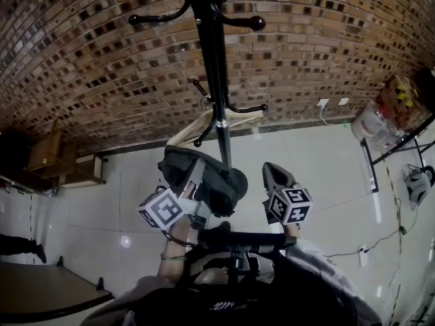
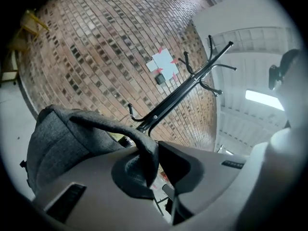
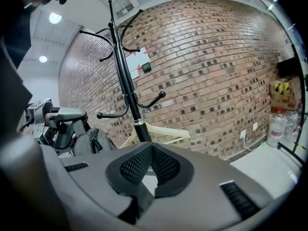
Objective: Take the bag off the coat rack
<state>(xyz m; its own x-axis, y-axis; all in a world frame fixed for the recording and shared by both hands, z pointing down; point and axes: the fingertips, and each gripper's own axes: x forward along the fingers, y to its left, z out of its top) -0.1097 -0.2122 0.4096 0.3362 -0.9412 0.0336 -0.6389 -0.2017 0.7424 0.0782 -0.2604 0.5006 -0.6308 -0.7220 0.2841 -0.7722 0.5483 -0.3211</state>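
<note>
A black coat rack (image 1: 219, 94) stands against the brick wall, its hooks bare. My left gripper (image 1: 192, 182) is shut on the strap (image 2: 139, 143) of a grey fabric bag (image 1: 211, 178). The bag hangs from it just in front of the pole, and no hook shows through the strap. In the left gripper view the bag's body (image 2: 62, 143) sags to the left and the rack (image 2: 178, 95) stands apart behind it. My right gripper (image 1: 275, 176) hovers to the right of the pole. Its jaws (image 3: 151, 150) are shut with nothing between them. The right gripper view also takes in the rack (image 3: 126, 76) and the bag (image 3: 90, 141).
A pale wooden hanger (image 1: 204, 122) leans at the rack's lower hooks. Cardboard boxes and water bottles (image 1: 380, 121) stand at the right wall beside a black metal frame (image 1: 397, 148). Wooden furniture (image 1: 51, 158) is at the left, and a dark tabletop (image 1: 41, 294) lies near left. Cables run along the floor (image 1: 360, 250).
</note>
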